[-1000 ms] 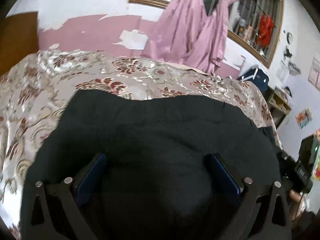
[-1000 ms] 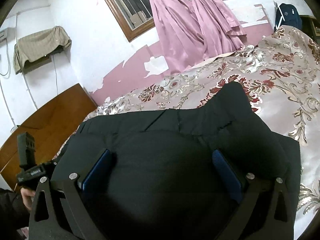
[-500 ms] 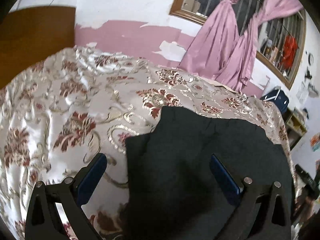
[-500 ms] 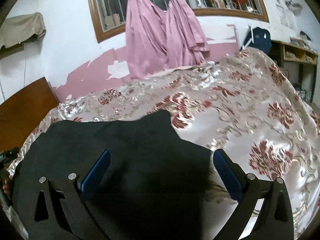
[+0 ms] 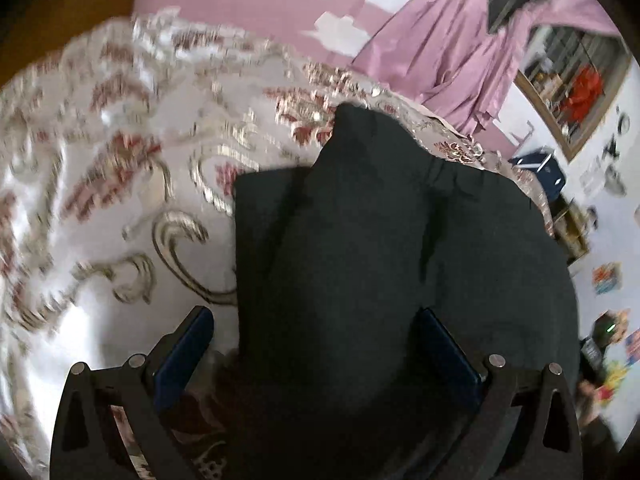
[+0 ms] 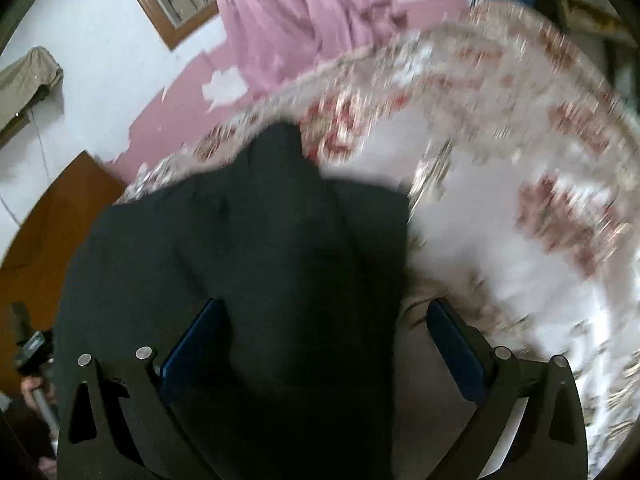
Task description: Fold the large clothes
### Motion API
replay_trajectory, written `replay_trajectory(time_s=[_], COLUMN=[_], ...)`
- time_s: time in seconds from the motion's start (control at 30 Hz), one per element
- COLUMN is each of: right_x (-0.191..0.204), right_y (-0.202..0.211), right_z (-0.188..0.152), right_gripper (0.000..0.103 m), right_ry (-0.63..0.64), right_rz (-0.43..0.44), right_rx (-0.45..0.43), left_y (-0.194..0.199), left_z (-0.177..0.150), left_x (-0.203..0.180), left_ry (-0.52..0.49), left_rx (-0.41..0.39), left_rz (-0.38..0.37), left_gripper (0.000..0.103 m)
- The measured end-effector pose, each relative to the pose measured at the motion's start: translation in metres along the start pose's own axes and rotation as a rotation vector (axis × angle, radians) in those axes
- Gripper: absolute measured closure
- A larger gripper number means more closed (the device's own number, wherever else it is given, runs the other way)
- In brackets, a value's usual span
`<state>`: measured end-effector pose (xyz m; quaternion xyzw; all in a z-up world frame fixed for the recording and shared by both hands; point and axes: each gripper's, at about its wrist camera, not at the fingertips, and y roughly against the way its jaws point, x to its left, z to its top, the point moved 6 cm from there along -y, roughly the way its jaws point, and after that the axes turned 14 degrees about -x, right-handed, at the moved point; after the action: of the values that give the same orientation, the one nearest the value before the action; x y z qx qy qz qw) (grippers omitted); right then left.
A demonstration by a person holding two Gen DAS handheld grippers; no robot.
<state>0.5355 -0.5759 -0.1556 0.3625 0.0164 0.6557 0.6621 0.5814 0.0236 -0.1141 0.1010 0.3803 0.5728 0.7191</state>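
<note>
Covering the whole work surface is a satin bedspread (image 5: 100,208) with red and gold flower patterns, blurred in both views. A dark garment (image 5: 380,248) is laid on it, folded into a thick block with a narrow flap pointing toward the far wall; the same garment (image 6: 248,264) fills the middle of the right view.

Left gripper (image 5: 316,344): fingers spread wide, blue pads on either side of the garment's near left edge, nothing clamped. Right gripper (image 6: 324,340): also spread wide, left pad over the cloth, right pad over bare bedspread (image 6: 520,272), nothing clamped. Contact with the cloth cannot be judged.

Room: white wall with peeling pink paint (image 5: 248,4), pink curtain (image 5: 460,52) knotted at a barred, wood-framed window (image 6: 172,0). A brown headboard (image 6: 52,224) is seen on the left in the right view, with a beige cloth (image 6: 28,80) draped above it. A blue bag (image 5: 540,168) sits past the bed's far corner.
</note>
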Motion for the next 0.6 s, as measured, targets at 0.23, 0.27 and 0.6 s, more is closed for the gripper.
replay_trajectory(time_s=[0.23, 0.27, 0.6], right_x=[-0.006, -0.007, -0.006], right_y=[-0.004, -0.004, -0.002], right_z=[-0.008, -0.010, -0.014], right_gripper=[0.002, 0.002, 0.002], right_ry=[-0.035, -0.034, -0.020], right_rz=[0.037, 0.041, 0.036], right_rx=[-0.018, -0.029, -0.066], left_y=[-0.007, -0.008, -0.007], left_z=[-0.011, -0.012, -0.013], left_x=[0.005, 0.005, 0.006], left_ry=[0.066, 0.068, 0.077], left_rx=[0.016, 0.014, 0.009], left_rz=[-0.073, -0.079, -0.094], left_gripper=[0.000, 0.000, 0.000])
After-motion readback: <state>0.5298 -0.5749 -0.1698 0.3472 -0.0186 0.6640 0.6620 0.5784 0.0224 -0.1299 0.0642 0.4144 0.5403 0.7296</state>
